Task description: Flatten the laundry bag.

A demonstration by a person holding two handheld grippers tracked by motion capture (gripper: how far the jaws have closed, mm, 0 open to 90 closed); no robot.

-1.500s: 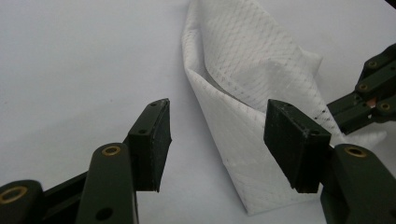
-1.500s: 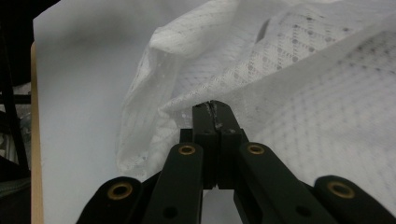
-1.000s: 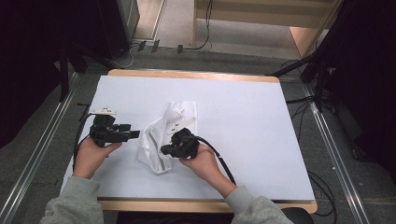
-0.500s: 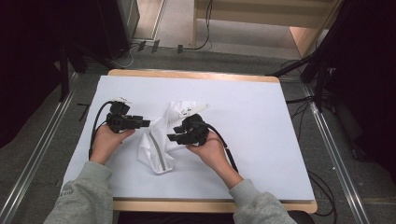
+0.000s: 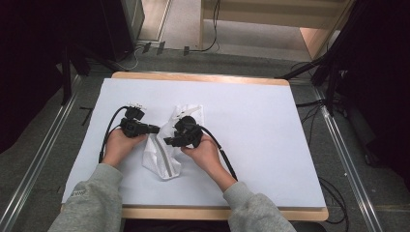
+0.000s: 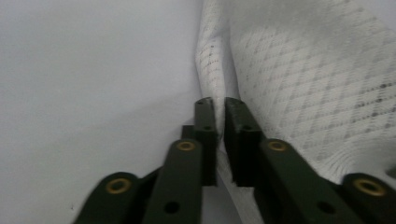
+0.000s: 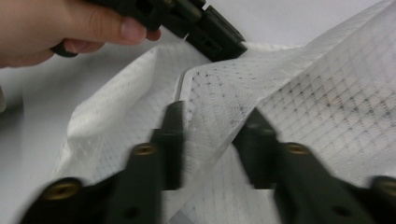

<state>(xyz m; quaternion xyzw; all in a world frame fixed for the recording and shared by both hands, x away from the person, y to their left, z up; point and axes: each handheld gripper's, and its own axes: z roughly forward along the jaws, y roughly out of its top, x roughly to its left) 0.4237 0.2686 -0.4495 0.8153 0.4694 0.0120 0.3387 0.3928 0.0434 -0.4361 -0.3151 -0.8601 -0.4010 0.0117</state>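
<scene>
A white sheet covers our wooden-edged desk (image 5: 251,79), which stands on a grey floor with dark stands on both sides. Near the middle of that desk lies the crumpled white mesh fabric bag with a grey zip strip (image 5: 162,157), its long side running away from us.

Our left gripper (image 6: 218,135) sits at the bag's left edge; its jaws are nearly closed, with only a slit between them, and a fold of the mesh runs into that slit, so we judge it pinched. Our right gripper (image 7: 212,140) is over the bag's right half, its jaws spread wide on either side of a raised ridge of mesh, gripping nothing yet.

We judge the work to be at an early stage: one edge is secured, the second grip has yet to close, and the bag is still rumpled, neither spread flat nor opened along the zip.
</scene>
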